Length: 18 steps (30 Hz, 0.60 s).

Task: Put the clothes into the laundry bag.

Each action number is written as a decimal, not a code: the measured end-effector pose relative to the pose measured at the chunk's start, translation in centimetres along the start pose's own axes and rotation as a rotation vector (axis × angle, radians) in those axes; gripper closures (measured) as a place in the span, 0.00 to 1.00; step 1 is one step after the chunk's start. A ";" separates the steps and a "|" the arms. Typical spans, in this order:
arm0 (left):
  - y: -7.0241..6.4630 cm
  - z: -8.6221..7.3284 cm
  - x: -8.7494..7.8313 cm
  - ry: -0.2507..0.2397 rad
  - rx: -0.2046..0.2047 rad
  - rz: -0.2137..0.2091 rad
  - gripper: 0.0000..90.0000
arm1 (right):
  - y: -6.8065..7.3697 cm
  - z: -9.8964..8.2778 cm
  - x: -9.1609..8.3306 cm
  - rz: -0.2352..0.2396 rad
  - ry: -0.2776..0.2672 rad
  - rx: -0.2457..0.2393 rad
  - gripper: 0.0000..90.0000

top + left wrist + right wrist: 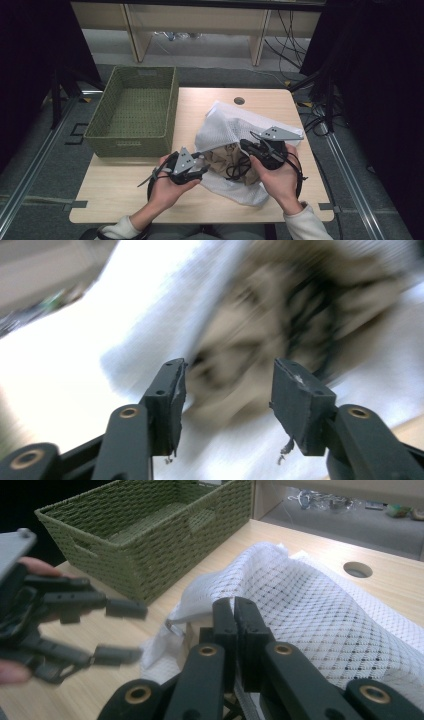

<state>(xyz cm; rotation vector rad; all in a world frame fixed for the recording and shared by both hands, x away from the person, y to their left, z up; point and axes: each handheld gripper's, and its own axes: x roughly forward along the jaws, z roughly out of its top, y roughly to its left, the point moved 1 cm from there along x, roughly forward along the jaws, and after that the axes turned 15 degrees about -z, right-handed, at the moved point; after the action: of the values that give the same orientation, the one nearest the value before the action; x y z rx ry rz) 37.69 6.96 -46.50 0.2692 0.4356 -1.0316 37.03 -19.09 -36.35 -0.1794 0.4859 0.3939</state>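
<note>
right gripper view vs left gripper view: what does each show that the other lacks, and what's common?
Right gripper view alone: the green woven basket, the table's round cable hole, the left gripper with jaws apart, and the right gripper shut on the edge of the white mesh bag.

Left gripper view alone: a blurred brown item with black markings inside the bag's opening.

Both: the bag and the light wooden table.

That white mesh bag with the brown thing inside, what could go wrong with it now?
The right gripper pinches just the rim of the white mesh bag, so the thin mesh might slip free or tear. The left gripper is open with nothing between its jaws, so the brown item could slide back in or tumble out. The bag also lies near the table front edge, where a tug might drag it off.
</note>
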 end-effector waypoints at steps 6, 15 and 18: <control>2.1 -2.2 0.2 0.125 -0.037 0.034 0.49 | 0.1 -0.2 0.1 0.001 0.010 0.016 1.00; 3.3 -4.2 2.9 0.194 -0.154 -0.004 0.50 | 0.0 -0.1 0.0 -0.013 0.004 0.001 1.00; 3.6 -4.0 3.4 0.213 -0.118 -0.009 0.64 | -0.1 -0.1 0.0 -0.016 0.002 -0.006 1.00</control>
<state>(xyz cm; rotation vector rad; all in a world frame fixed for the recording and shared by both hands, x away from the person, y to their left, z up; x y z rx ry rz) 41.38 7.80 -51.59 0.2725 0.6885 -0.9859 37.03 -19.19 -36.47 -0.1891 0.4847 0.3795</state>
